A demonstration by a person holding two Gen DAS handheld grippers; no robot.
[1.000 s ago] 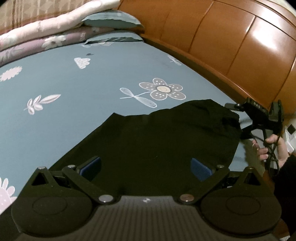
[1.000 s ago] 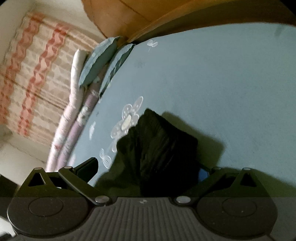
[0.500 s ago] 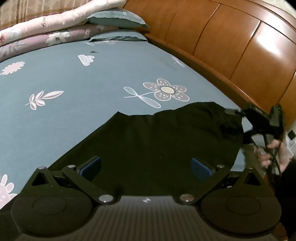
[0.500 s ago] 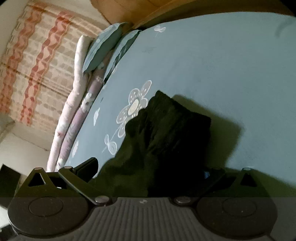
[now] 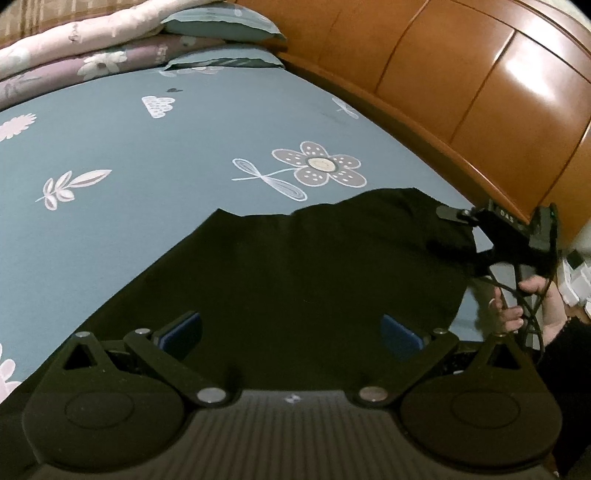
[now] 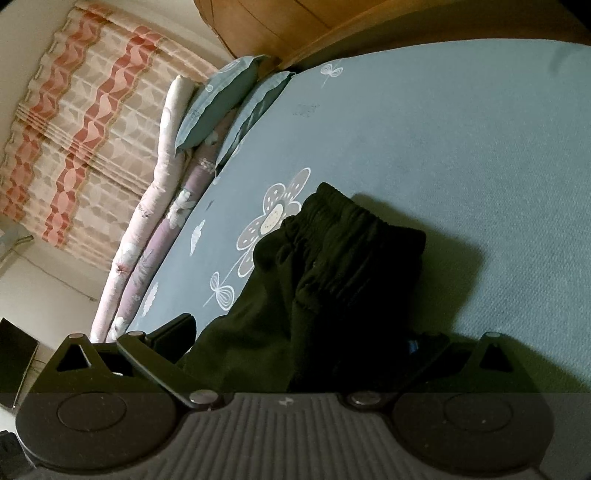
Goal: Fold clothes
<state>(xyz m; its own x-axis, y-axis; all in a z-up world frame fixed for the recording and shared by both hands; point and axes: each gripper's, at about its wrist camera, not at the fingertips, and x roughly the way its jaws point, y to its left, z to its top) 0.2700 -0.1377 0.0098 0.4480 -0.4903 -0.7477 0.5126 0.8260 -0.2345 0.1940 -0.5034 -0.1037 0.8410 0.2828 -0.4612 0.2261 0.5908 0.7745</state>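
Item: black garment (image 5: 295, 266), apparently trousers or shorts, judged by the gathered elastic waistband (image 6: 343, 225) seen in the right wrist view. Location: spread on the blue-grey bedsheet (image 5: 155, 147), near the wooden headboard (image 5: 480, 92), just below a printed grey flower (image 5: 319, 164).

Handling, as judged: the fabric is taken to be light, soft and limp, with no stiffness of its own; it is expected to sag and drape wherever it is unsupported, and to slide little on the matte sheet. No fragility is anticipated. The ribbed waistband is thicker and bunched, so it is considered the firmest place to be gripped; the straight far edge (image 5: 255, 216) and the corners are the other sensible holds for a fold.

Materials and shapes: the cloth is matte, dark and nearly featureless; the waistband is corrugated in fine parallel ridges. The sheet is smooth cotton-like weave printed with white leaves and clouds. The headboard is glossy, panelled and orange-brown. Folded quilts (image 5: 74, 55) and 2 pillows (image 5: 221, 22) are stacked at the far side. A patterned pink curtain (image 6: 74, 129) is noted.

Left gripper (image 5: 291, 332): the jaws are spread wide over the cloth, blue pads (image 5: 183, 328) apart, nothing pinched.

Right gripper (image 6: 299, 343): the jaws are spread wide, with the waistband end lying bunched between them; whether the cloth is pinched cannot be told. A hand (image 5: 532, 306) is seen on its handle.
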